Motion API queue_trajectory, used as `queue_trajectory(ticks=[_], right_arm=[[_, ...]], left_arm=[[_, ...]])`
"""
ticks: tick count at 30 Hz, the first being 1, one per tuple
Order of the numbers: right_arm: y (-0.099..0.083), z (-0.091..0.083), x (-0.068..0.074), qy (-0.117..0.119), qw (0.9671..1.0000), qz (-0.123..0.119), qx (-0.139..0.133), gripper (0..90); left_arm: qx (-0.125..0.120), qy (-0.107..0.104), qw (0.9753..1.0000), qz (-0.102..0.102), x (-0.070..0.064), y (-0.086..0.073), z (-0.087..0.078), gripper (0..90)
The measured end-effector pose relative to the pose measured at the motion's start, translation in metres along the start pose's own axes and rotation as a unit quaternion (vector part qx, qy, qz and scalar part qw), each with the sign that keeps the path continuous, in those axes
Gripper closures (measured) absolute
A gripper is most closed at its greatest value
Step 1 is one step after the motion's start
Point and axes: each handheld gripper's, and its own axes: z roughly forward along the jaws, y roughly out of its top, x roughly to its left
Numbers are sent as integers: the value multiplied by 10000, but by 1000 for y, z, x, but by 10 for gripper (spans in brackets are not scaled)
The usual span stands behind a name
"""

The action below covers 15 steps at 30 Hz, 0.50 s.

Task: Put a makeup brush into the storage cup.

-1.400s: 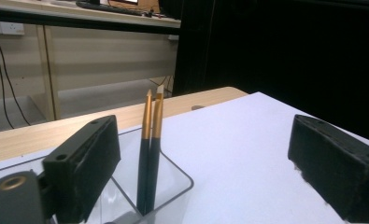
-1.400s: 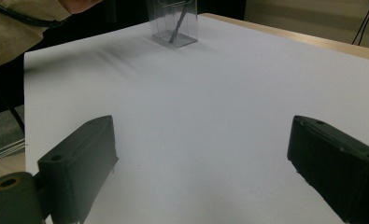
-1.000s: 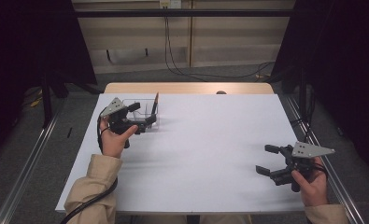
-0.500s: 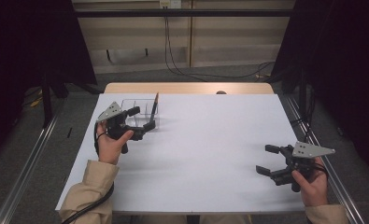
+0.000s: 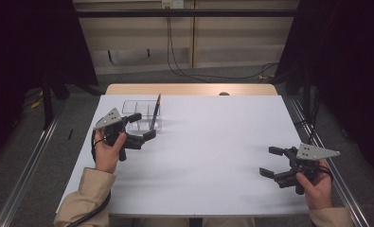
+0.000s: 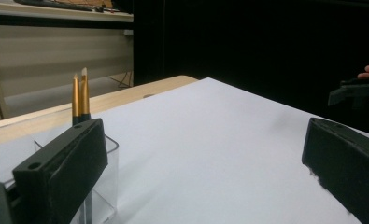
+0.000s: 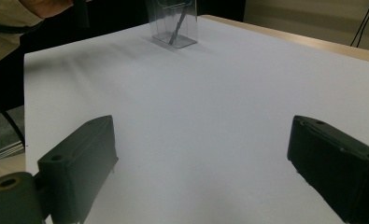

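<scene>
1. The left gripper [image 5: 143, 126] hovers at about 9 o'clock on the white table [image 5: 213, 142], jaws spread wide with nothing between them.
2. Just beyond it, toward 10 o'clock, stands a clear compartmented plastic organizer [image 5: 142, 113]; a dark pencil with a gold end [image 5: 155, 111] leans tilted in its right-hand compartment.
3. In the left gripper view the pencil's gold end [image 6: 80, 95] rises above the near jaw.
4. The right gripper [image 5: 273, 162] sits at about 4 o'clock, well apart from the organizer, jaws likewise wide and holding nothing.

Left gripper [image 5: 143, 126] fingers spread; right gripper [image 5: 272, 161] fingers spread.
</scene>
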Motion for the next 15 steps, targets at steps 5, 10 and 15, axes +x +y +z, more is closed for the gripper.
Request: queue_trajectory(ticks=[5, 10, 15], right_arm=[[0, -1, 0, -9, 10000, 3, -12, 81], [0, 0, 1, -1, 10000, -6, -16, 81], [1, -1, 0, 0, 10000, -18, -25, 81]], left_arm=[[25, -9, 10000, 23, -2, -3, -6, 1], [27, 4, 10000, 12, -3, -6, -12, 1], [52, -8, 10000, 31, -4, -9, -18, 1]])
